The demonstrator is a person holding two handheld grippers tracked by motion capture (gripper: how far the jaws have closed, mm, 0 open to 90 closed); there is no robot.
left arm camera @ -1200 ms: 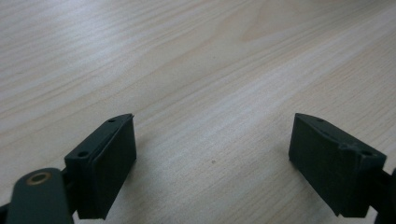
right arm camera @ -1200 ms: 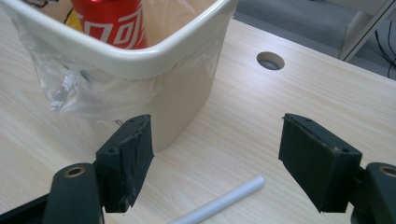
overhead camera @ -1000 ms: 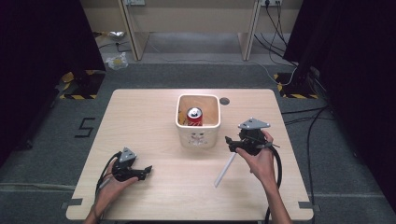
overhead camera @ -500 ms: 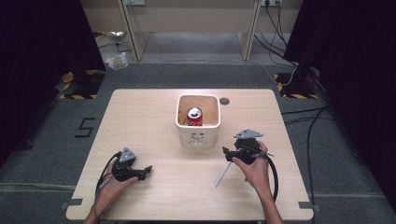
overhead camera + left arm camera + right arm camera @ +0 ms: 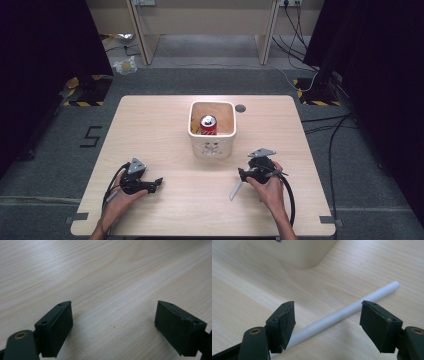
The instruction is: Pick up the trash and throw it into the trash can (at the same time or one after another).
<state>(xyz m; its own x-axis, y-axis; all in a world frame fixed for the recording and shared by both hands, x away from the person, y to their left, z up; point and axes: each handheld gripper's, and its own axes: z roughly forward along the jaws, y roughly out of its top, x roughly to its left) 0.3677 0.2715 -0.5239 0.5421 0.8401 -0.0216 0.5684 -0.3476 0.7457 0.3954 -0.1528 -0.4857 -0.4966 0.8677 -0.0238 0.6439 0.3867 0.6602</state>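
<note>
On the pale wooden table [image 5: 160,125], a thin white plastic straw [image 5: 342,313] lies flat, just right of a cream square bin [image 5: 212,145] holding a red soda can [image 5: 208,124]. Positioned to grasp, the right gripper [image 5: 327,320] straddles it, jaws wide and untouching. The left gripper [image 5: 113,320] rests aside, wide open and empty.

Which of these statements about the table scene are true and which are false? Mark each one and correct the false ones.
1. The white straw lies flat on the table. True.
2. The right claw is clamped on the straw. False: its jaws stand open, the straw lying between them.
3. A red can stands inside the white bin. True.
4. The left claw holds the can. False: it is open over bare wood.
5. The bin lies tipped over. False: it stands upright.
</note>
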